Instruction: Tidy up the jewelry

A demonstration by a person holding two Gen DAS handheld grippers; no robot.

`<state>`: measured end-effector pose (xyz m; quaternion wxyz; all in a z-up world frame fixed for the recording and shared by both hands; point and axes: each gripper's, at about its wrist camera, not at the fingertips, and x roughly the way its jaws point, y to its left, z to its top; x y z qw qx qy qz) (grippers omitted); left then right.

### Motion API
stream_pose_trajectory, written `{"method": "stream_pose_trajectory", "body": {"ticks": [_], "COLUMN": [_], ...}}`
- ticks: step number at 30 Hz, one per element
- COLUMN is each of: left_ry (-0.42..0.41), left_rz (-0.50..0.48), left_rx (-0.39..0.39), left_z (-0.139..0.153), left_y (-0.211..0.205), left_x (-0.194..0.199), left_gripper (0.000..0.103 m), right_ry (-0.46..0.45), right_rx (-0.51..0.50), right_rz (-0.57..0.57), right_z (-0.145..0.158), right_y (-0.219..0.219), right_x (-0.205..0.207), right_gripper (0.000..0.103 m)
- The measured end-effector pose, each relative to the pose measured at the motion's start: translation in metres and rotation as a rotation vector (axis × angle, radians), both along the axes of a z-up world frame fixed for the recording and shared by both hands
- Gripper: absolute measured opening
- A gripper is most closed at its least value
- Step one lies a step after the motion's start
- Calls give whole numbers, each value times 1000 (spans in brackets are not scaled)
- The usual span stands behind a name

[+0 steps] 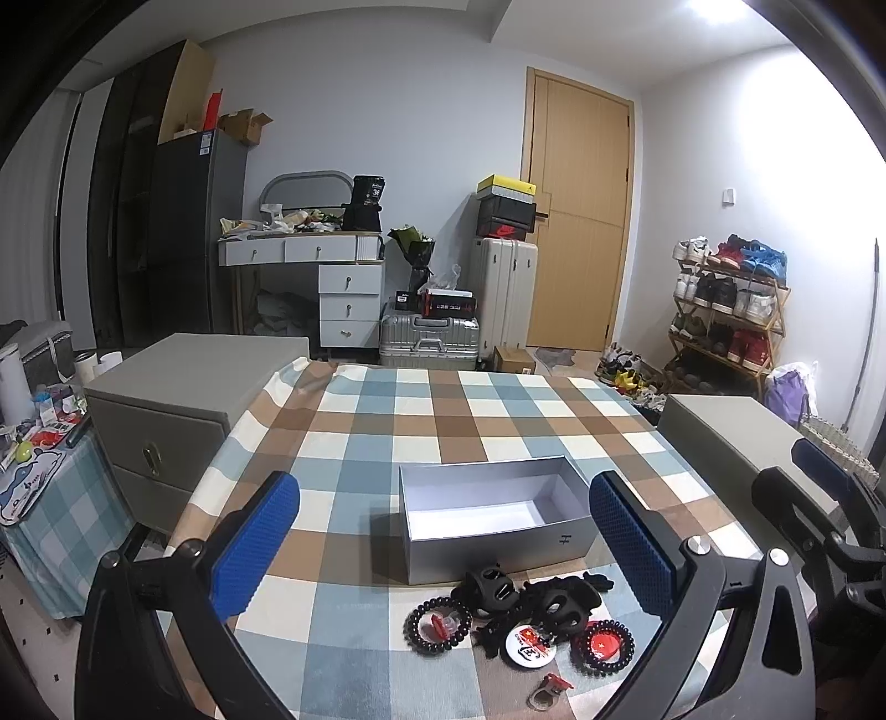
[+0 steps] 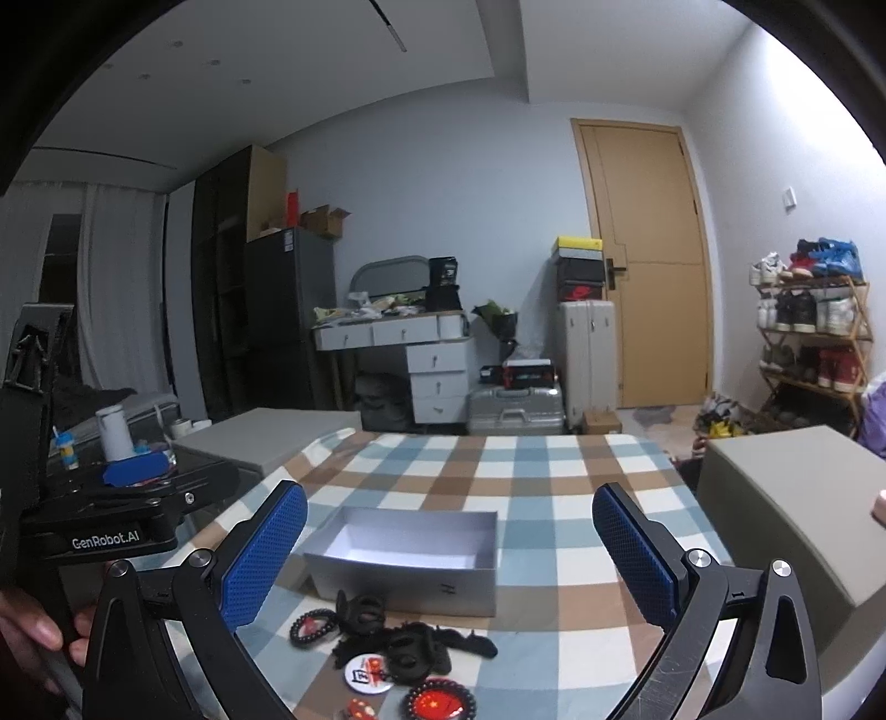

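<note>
with both the left gripper [image 1: 443, 543] and right gripper [image 2: 449, 554] spread wide and empty, take one piece from the jewelry pile [image 1: 520, 615] lying just before the open box [image 1: 493, 512], gripping low.

A ceiling light [image 1: 714, 8] glares white at the upper right above the door [image 1: 581, 210], the room below stays evenly lit and sharp, and fisheye edges darken and bend.

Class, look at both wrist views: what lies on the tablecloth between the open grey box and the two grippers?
A cluster of jewelry: black hair clips, dark bead bracelets, a round badge. It sits just before the grey box, clearest in the left wrist view.
</note>
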<state>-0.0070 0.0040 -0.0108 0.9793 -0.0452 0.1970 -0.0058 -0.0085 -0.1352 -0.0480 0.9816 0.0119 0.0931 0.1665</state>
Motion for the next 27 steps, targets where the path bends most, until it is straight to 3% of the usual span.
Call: {"method": "stream_pose_trajectory", "body": {"ticks": [27], "left_ry": [17], "left_rz": [-45], "left_rx": [-11], "left_z": [0], "left_y": [-3], "left_x": [-1], "left_gripper": [102], "right_ry": [14], "right_rx": [-11], "right_rz": [57], "right_z": [-1], "right_y": [4], "right_x": [1], "right_gripper": [103]}}
